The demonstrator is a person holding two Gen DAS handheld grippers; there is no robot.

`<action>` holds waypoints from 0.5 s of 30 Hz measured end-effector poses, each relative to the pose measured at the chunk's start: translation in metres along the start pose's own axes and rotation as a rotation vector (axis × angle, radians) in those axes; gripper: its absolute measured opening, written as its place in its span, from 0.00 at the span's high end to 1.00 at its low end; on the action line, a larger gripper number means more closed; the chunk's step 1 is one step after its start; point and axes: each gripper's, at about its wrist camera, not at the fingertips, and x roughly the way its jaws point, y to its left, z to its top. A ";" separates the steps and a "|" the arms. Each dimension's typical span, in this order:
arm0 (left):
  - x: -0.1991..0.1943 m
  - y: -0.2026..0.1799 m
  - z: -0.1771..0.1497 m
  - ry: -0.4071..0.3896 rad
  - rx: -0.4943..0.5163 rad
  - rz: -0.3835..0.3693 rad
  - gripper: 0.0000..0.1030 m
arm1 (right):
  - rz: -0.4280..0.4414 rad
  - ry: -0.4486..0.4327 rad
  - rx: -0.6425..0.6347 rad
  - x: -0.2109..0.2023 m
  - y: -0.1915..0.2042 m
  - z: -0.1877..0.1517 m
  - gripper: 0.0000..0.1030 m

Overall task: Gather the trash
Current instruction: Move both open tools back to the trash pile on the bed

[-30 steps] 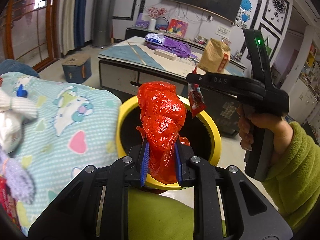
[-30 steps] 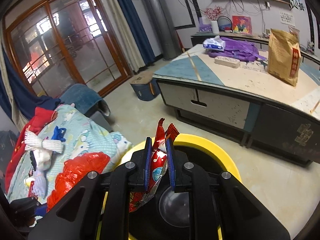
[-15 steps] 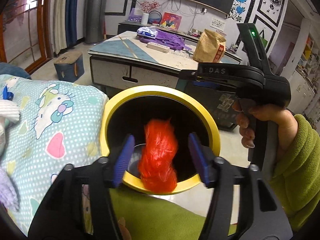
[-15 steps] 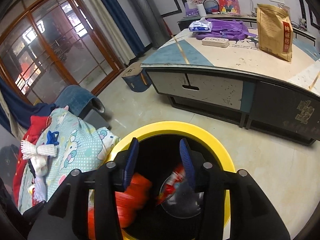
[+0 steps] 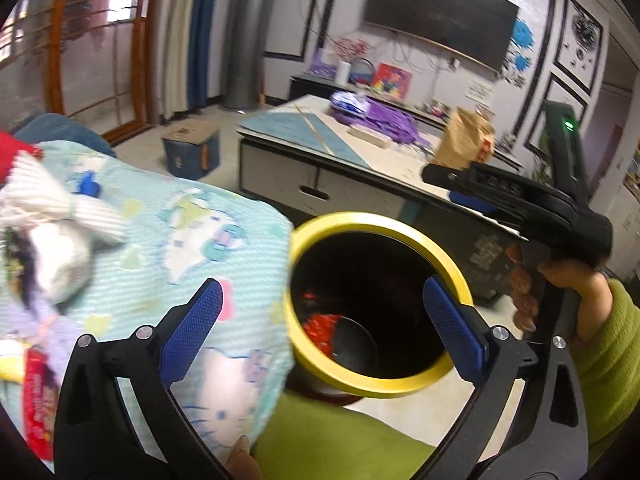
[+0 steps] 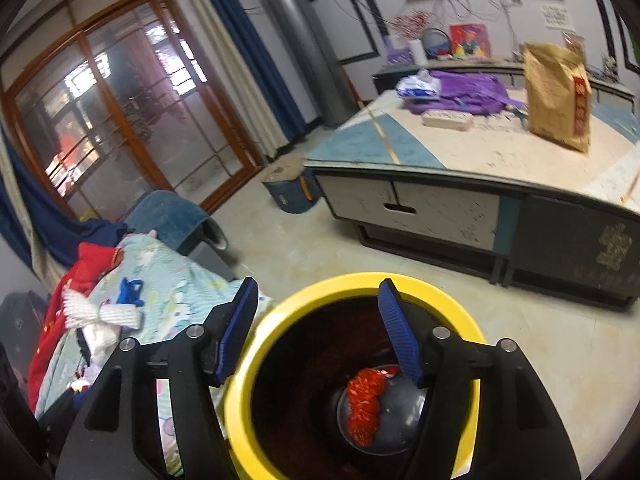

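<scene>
A dark bin with a yellow rim (image 5: 376,220) stands on the floor beside the bed. Crumpled red trash (image 5: 320,326) lies at its bottom, also visible in the right wrist view as a red heap (image 6: 366,404). My left gripper (image 5: 322,284) hangs over the bin's near left edge; its jaws are opening wide with nothing between them. My right gripper (image 6: 319,286) hovers above the yellow rim (image 6: 360,280), its jaws opening and empty too. In the left wrist view the right gripper (image 5: 500,192) shows from the side, held by a hand (image 5: 560,276) in a green sleeve.
Cartoon-print bedding (image 5: 160,232) lies left of the bin, with a white knitted cloth (image 5: 52,208) and a red packet (image 5: 38,392) on it. Beyond the bin a low table (image 6: 440,152) carries a brown paper bag (image 6: 556,100) and purple cloth (image 6: 464,92). A blue box (image 6: 292,192) sits on the floor.
The left gripper opened and let the red plastic bag drop into the bin. The right gripper opened and released the red snack wrapper, which fell in as well.
</scene>
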 end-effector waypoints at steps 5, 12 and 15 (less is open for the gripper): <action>-0.021 0.025 0.005 -0.055 -0.038 0.082 0.11 | 0.045 -0.044 -0.074 -0.011 0.033 -0.001 0.33; -0.047 0.062 0.004 -0.110 -0.095 0.182 0.11 | 0.098 -0.043 -0.154 -0.014 0.071 -0.009 0.33; -0.056 0.077 0.002 -0.126 -0.123 0.211 0.11 | 0.114 -0.034 -0.183 -0.013 0.085 -0.014 0.33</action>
